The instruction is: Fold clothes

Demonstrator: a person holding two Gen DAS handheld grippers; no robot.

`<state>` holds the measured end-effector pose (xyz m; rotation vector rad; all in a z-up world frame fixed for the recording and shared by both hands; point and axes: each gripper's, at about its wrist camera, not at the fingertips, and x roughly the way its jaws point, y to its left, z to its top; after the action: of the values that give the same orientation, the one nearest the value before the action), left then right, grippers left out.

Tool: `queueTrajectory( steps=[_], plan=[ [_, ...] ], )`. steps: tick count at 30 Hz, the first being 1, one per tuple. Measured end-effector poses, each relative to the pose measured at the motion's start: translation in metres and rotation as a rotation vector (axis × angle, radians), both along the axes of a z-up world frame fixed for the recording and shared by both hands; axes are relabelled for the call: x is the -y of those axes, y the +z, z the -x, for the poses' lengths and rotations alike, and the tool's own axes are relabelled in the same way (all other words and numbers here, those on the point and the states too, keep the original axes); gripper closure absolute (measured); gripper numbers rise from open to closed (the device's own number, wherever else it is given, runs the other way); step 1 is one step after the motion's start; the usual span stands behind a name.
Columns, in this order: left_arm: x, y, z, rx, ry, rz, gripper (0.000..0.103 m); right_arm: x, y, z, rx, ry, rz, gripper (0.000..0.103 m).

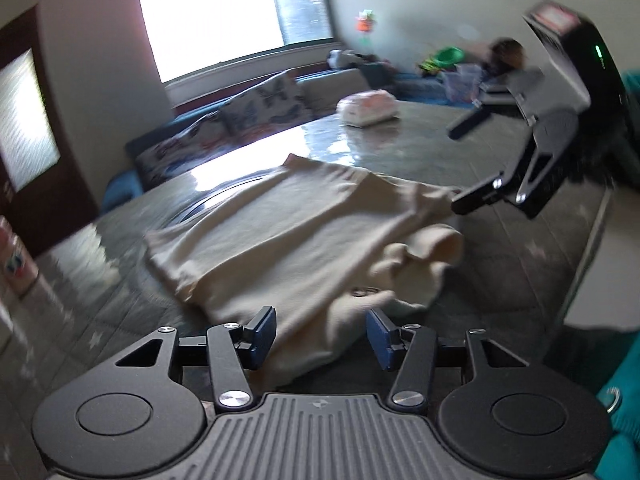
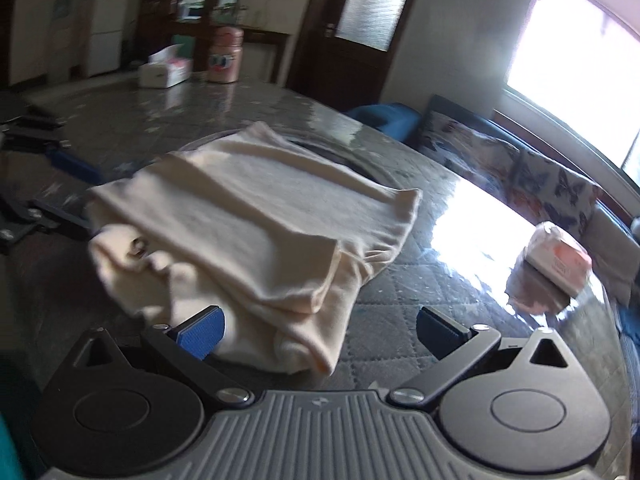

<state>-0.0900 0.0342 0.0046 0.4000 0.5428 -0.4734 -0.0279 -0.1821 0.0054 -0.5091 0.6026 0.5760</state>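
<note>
With both tools' jaws apart and empty, left gripper (image 1: 322,334) and right gripper (image 2: 320,332) flank the half-folded cream garment (image 2: 248,216), probably lining up for next fold.

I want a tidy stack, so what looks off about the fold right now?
The cream garment is folded unevenly: a bunched, rumpled end sticks out from under the flat top layer, near the left tool. Both tools are open, holding nothing.

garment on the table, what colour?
Plain cream, no print: the garment shows best in the right wrist view.
</note>
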Motion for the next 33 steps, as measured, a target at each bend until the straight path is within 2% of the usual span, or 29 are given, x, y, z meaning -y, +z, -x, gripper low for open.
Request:
queueTrajectory(
  steps=[4, 6, 8, 11, 17, 18, 21, 22, 23, 25, 27, 29, 31, 33],
  plan=[
    [0.012, -0.008, 0.002, 0.038, -0.068, -0.057, 0.051, -0.003, -0.004, 0.013, 0.013, 0.064, 0.044, 0.0],
    [0.013, -0.01, 0.0, 0.035, -0.074, -0.058, 0.061, -0.007, -0.008, 0.019, 0.02, 0.101, 0.065, 0.0],
    [0.013, -0.012, -0.003, 0.026, -0.074, -0.052, 0.079, -0.012, -0.012, 0.023, 0.028, 0.135, 0.078, 0.0],
    [0.007, -0.006, -0.01, 0.01, -0.055, 0.003, 0.089, -0.021, -0.017, 0.026, 0.045, 0.18, 0.099, 0.001],
    [-0.007, 0.009, -0.031, -0.014, 0.0, 0.112, 0.094, -0.038, -0.022, 0.02, 0.067, 0.252, 0.116, 0.015],
    [-0.009, 0.011, -0.035, -0.021, 0.007, 0.129, 0.094, -0.04, -0.022, 0.018, 0.065, 0.256, 0.113, 0.018],
    [-0.012, 0.014, -0.047, -0.035, 0.025, 0.159, 0.094, -0.048, -0.023, 0.004, 0.046, 0.257, 0.1, 0.036],
    [-0.013, 0.014, -0.05, -0.038, 0.029, 0.156, 0.094, -0.05, -0.023, -0.001, 0.029, 0.252, 0.093, 0.045],
    [-0.012, 0.013, -0.052, -0.04, 0.033, 0.148, 0.093, -0.051, -0.023, -0.007, 0.005, 0.249, 0.081, 0.059],
    [-0.012, 0.012, -0.055, -0.045, 0.035, 0.135, 0.091, -0.05, -0.022, -0.02, -0.046, 0.224, 0.053, 0.075],
    [-0.013, 0.011, -0.05, -0.041, 0.024, 0.122, 0.087, -0.048, -0.019, -0.029, -0.079, 0.209, 0.017, 0.079],
    [-0.015, 0.009, -0.041, -0.031, 0.011, 0.103, 0.071, -0.046, -0.015, -0.035, -0.096, 0.198, -0.008, 0.083],
    [-0.015, 0.007, -0.034, -0.024, -0.003, 0.083, 0.06, -0.044, -0.012, -0.039, -0.109, 0.187, -0.031, 0.084],
    [-0.016, 0.003, -0.026, -0.017, -0.016, 0.062, 0.057, -0.042, -0.01, -0.043, -0.117, 0.178, -0.051, 0.085]
  ],
)
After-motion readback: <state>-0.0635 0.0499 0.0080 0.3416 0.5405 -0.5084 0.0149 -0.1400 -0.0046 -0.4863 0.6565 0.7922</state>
